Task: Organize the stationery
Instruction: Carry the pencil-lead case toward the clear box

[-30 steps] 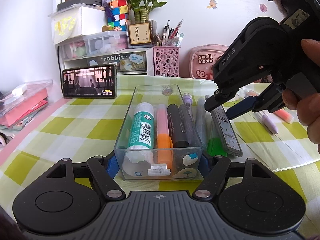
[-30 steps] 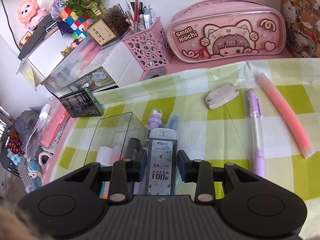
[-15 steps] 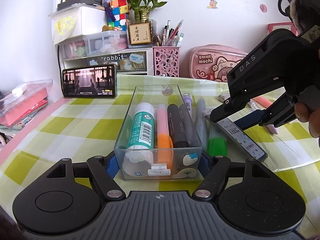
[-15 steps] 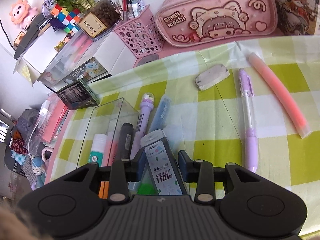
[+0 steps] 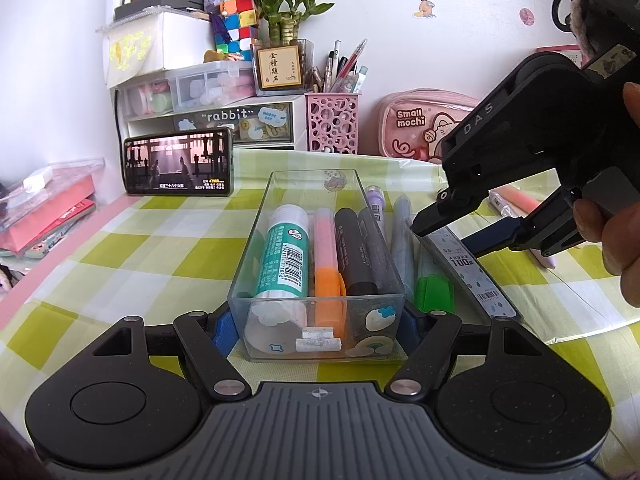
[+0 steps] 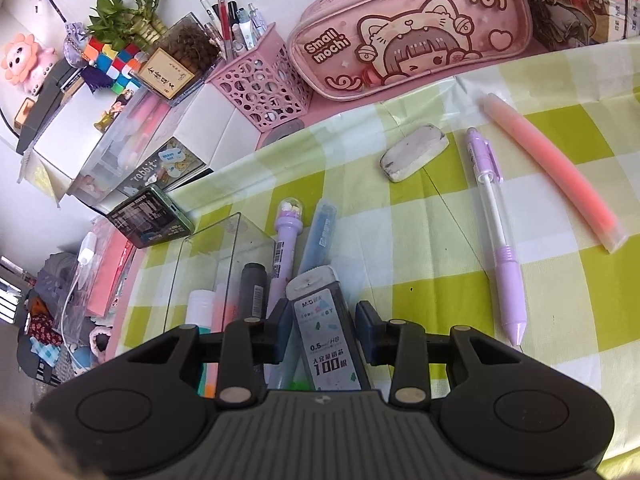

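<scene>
A clear plastic organizer box (image 5: 256, 240) holds a teal glue stick (image 5: 282, 256), an orange-pink highlighter (image 5: 326, 256) and dark markers (image 5: 354, 252). My left gripper (image 5: 316, 326) is shut on the box's near end. A grey lead-refill case (image 5: 468, 268) lies on the tablecloth to the right of the box; it also shows in the right wrist view (image 6: 326, 328). My right gripper (image 6: 323, 332) is open, its fingers apart on either side of the case. A purple pen (image 6: 286, 240), a blue pen (image 6: 320, 232) and a green-capped marker (image 5: 434, 292) lie between box and case.
On the checked cloth to the right lie a white eraser (image 6: 414, 152), a purple mechanical pencil (image 6: 500, 240) and a pink highlighter (image 6: 556, 172). At the back stand a pink pencil pouch (image 6: 408, 32), a pink pen cup (image 5: 332, 120), a drawer unit (image 5: 208, 112) and a phone (image 5: 178, 162).
My right gripper carried the lead-refill case down beside the box, laid it on the cloth and opened its fingers. The left gripper and box have not moved.
</scene>
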The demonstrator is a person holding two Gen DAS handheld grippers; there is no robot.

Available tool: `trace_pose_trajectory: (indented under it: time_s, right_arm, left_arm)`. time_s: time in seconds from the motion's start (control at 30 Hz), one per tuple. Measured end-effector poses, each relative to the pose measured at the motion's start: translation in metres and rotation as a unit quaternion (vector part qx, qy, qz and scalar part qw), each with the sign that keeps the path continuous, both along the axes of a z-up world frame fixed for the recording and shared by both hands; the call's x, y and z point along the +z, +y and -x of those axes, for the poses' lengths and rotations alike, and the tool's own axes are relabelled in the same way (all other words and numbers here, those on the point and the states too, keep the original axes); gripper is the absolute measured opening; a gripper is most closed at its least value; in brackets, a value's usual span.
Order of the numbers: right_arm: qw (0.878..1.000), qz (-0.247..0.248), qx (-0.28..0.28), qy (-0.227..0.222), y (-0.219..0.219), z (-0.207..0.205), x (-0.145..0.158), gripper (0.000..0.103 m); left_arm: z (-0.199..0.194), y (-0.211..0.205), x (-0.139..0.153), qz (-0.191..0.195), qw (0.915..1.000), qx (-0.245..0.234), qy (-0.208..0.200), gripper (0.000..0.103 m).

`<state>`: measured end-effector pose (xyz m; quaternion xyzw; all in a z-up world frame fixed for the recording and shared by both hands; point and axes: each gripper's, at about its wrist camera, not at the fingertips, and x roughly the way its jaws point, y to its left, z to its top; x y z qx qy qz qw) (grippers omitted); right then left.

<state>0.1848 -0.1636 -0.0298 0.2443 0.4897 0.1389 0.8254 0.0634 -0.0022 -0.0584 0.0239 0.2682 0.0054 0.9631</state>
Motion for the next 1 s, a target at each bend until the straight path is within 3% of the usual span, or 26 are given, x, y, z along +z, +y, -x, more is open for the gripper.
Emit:
trace_pose_trajectory:
  time_s: [0.47, 0.63, 0.77, 1.0]
  right_arm:
    - [0.997, -0.038, 0.067, -0.011, -0.019, 0.001, -0.006, 0.037]
    - [0.991, -0.060, 0.116, -0.032, -0.030, 0.005, -0.013, 0.037]
    - [0.991, -0.037, 0.120, -0.048, -0.025, 0.012, -0.011, 0.024]
    - [0.993, -0.006, 0.099, -0.059, -0.020, 0.019, 0.004, 0.013]
  left_arm:
    - [0.000, 0.000, 0.000, 0.000, 1.0000, -0.001, 0.000, 0.073]
    - [0.000, -0.001, 0.000, 0.001, 1.0000, 0.000, 0.000, 0.073]
    - [0.001, -0.001, 0.000, 0.002, 1.0000, 0.000, 0.001, 0.073]
    - [0.002, -0.001, 0.000, 0.002, 1.0000, 0.000, 0.001, 0.073]
